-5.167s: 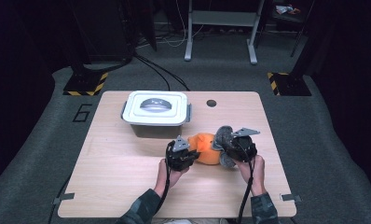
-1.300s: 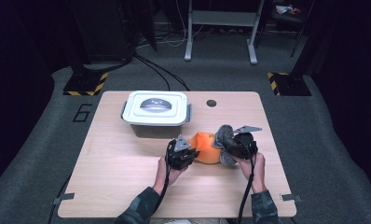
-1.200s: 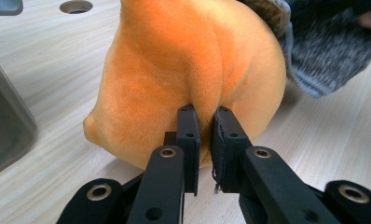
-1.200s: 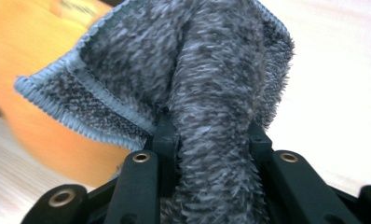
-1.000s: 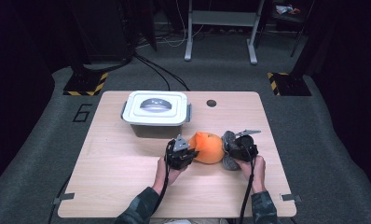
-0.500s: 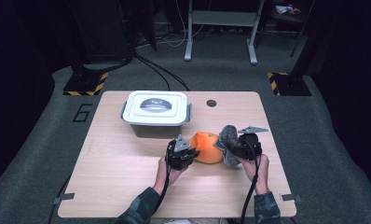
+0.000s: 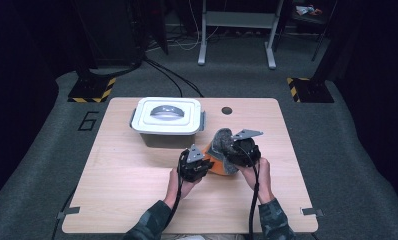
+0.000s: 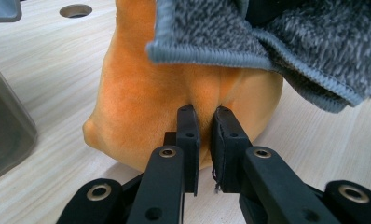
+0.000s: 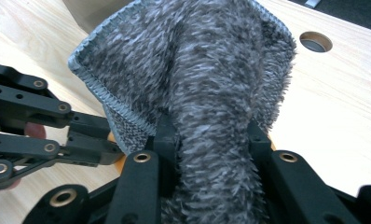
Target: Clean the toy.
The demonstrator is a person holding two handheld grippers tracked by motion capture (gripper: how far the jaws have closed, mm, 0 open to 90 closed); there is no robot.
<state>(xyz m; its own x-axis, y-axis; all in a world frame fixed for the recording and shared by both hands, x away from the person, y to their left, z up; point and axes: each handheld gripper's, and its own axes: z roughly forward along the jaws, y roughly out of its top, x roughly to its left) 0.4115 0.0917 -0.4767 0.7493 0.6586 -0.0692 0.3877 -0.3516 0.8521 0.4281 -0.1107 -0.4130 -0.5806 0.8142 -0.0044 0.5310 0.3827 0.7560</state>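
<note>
While the left claw pinches the orange plush, the right claw grips the grey cloth.

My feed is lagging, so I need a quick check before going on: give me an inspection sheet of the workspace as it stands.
Surface: wooden table, one round hole near the far edge.
Job's things: orange plush object on the table; grey fuzzy cloth draped over it.
Clutter: white lidded bin, closed, left of the plush.
Grippers: left tool pinching a fold of the plush; right tool clamped on a bunch of the cloth.
Cables: one trails from each tool toward the person; more on the floor beyond the table.
Surroundings: grey carpet, hazard-striped stand bases, metal frame legs behind.
</note>
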